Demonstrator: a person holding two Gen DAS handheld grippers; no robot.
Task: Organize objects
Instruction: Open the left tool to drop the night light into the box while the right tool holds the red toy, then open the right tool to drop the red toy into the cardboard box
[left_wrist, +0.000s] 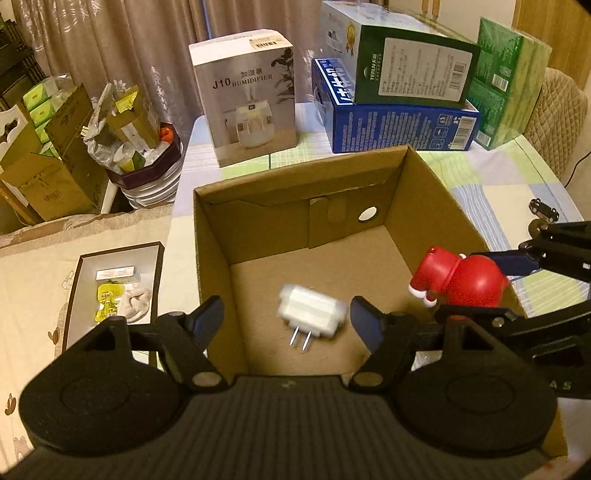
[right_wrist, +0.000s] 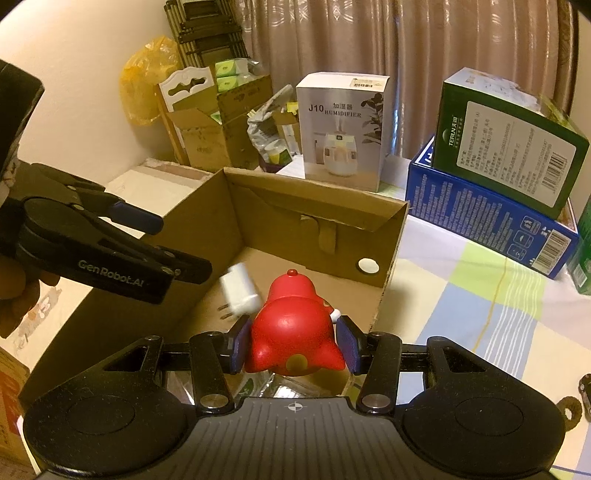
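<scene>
An open cardboard box (left_wrist: 413, 192) stands on the table; it also shows in the right wrist view (right_wrist: 317, 195). A white plug adapter (left_wrist: 312, 310) appears blurred between my open left gripper's (left_wrist: 286, 319) fingers, over the box floor, touching neither finger; it also shows in the right wrist view (right_wrist: 239, 288). My right gripper (right_wrist: 291, 341) is shut on a red figurine (right_wrist: 291, 328), holding it over the box's right side; the figurine also shows in the left wrist view (left_wrist: 461, 277).
A humidifier box (left_wrist: 245, 96), a blue box (left_wrist: 399, 125) with a green-black box (left_wrist: 410, 70) on it, and green packs (left_wrist: 506, 77) stand behind the cardboard box. A small tray (left_wrist: 114, 284) lies left. A toy car (left_wrist: 543, 210) sits right.
</scene>
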